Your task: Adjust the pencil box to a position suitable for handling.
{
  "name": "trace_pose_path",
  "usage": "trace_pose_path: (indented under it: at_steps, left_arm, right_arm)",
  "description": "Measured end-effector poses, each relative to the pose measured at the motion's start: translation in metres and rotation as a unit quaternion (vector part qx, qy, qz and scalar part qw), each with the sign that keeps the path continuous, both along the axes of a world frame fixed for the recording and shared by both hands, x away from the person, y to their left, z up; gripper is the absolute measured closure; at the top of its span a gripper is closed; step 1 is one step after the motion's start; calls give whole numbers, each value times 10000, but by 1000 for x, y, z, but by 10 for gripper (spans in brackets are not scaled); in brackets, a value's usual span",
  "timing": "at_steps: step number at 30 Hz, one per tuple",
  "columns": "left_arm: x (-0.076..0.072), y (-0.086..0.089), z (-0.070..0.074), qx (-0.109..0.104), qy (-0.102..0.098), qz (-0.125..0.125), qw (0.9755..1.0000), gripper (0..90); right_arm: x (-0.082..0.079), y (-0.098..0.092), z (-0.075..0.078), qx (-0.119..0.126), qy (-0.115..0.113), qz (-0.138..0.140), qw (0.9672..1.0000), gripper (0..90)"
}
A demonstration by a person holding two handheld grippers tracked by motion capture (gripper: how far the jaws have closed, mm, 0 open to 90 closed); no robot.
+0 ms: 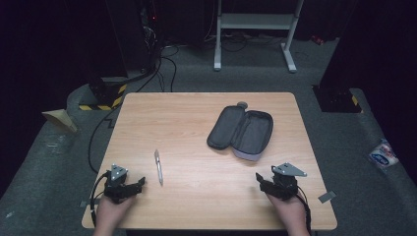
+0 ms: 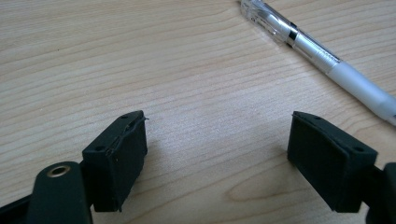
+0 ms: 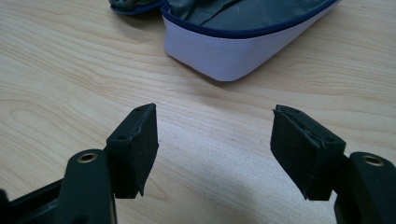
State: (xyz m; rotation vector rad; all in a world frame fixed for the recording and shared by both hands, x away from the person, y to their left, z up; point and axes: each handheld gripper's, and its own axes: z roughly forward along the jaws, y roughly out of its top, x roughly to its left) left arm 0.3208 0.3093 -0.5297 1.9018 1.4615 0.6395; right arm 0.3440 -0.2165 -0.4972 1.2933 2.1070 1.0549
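Observation:
A silver and white pen (image 1: 158,166) lies on the wooden table (image 1: 196,113), left of the middle. An open grey pencil case (image 1: 241,132) with a pale lilac outside lies flat right of the middle. My left gripper (image 1: 136,185) rests near the front left corner, open and holding nothing; in its own view the pen (image 2: 322,56) lies ahead to the right of the gripper (image 2: 217,154). My right gripper (image 1: 261,181) sits near the front right corner, open with nothing between its jaws. In the right gripper view the case (image 3: 238,42) lies ahead of the gripper (image 3: 215,140).
Grey carpet surrounds the table. A white metal frame (image 1: 255,29) stands beyond the far edge. Cables and a yellow-black striped block (image 1: 105,98) lie at the back left. A small packet (image 1: 383,155) lies on the floor to the right.

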Motion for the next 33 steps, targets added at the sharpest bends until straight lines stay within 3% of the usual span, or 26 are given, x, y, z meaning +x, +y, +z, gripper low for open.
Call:
trace_pose_path:
  at_steps: [4,11,16,24,33]
  left_arm:
    - [0,0,0,7,3,-8,10000,201]
    - [-2,0,0,41,-25,3,10000,204]
    - [-1,0,0,37,-21,0,10000,204]
    - [-1,0,0,12,-28,11,10000,203]
    - [-1,1,0,44,-21,-25,10000,203]
  right_arm:
    - [-2,-1,0,21,-71,16,10000,322]
    - [-2,2,6,278,-172,66,9994,372]
    - [9,7,20,369,-156,76,9992,372]
    - [29,16,34,282,-188,206,9992,363]
    - [50,20,33,255,-194,142,9994,447]
